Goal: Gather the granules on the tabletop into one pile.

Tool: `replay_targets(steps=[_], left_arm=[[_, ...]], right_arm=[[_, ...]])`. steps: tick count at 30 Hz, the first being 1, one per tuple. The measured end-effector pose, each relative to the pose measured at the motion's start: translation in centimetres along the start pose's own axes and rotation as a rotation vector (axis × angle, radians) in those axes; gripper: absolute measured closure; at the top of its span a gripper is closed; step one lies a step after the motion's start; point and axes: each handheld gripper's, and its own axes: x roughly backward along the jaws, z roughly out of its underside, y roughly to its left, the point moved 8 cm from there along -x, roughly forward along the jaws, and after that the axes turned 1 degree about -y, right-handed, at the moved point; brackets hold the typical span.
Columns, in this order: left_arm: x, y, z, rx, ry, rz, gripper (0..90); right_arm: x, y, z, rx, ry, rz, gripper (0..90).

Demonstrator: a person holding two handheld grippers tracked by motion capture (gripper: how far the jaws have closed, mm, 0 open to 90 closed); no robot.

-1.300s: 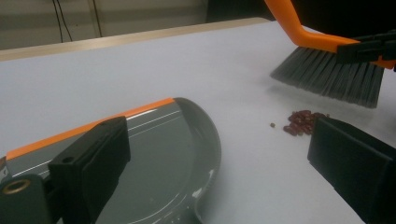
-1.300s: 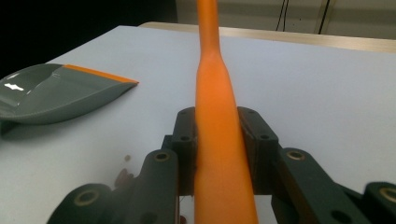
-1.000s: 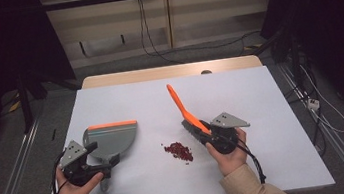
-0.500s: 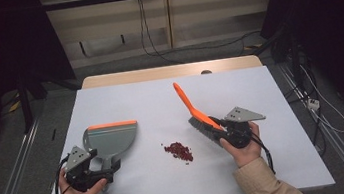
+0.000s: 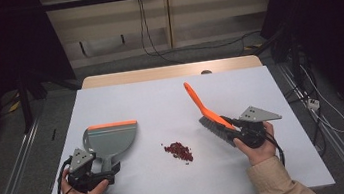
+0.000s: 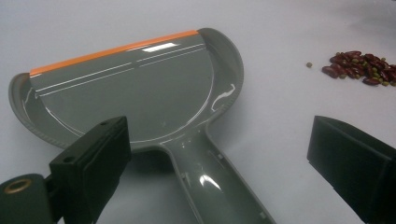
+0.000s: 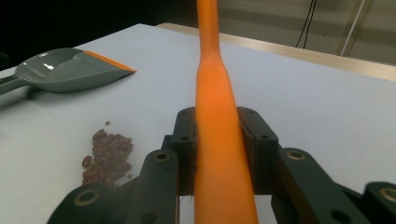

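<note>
— Right gripper (image 5: 239,129): clamped on the orange brush (image 5: 208,115), jaws pressed against both sides of the handle in the right gripper view, bristles low and near the table (image 5: 160,98), handle slanting up and away to the far left.

— And on the left?

— Left gripper (image 5: 100,170): jaws spread wide, standing either side of the grey dustpan's handle without touching it. Dustpan (image 6: 140,93) lying flat on the near left, orange lip (image 6: 112,49) toward the far side.

— Anything between the two tools?

— Small heap of red beans (image 5: 178,151), right of the dustpan and left of the brush, apart from both. One stray bean (image 6: 308,64) just beside the heap in the left gripper view. Nothing else on the white top between pan, heap and bristles.

— Around the table?

— Wooden edge (image 5: 171,71) along the far side, cables (image 5: 143,25) hanging down the far wall, metal rails (image 5: 15,183) on the floor to left and right, dark surroundings beyond.
</note>
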Motion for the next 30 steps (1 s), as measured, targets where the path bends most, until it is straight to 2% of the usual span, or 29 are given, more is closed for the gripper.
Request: replay_targets(steps=[3, 8, 14, 22, 28, 30], left_arm=[[-0.1, 0.0, 0.1, 0.005, 0.002, -0.005, 6.3], [-0.3, 0.3, 0.6, 0.005, 0.032, -0.017, 6.2], [-0.5, 0.2, 0.9, 0.003, 0.054, -0.036, 8.1], [-0.2, 1.1, 1.2, 0.027, 0.066, -0.097, 10.3], [-0.2, 1.3, 1.6, 0.032, 0.092, -0.107, 17.3], [-0.2, 1.5, 1.7, 0.044, 0.1, -0.113, 18.1]], right_arm=[[0.4, -0.3, 0.2, 0.005, -0.002, -0.002, 70.4], [1.0, -1.1, 0.5, 0.0, -0.004, -0.002, 70.4], [1.4, -1.2, 0.8, 0.002, -0.001, -0.004, 70.5], [1.8, -1.4, 0.5, -0.017, -0.026, -0.002, 70.5], [2.0, -1.5, 0.4, -0.02, -0.034, 0.008, 70.4], [2.0, -1.5, 0.5, -0.02, -0.033, 0.007, 70.4]])
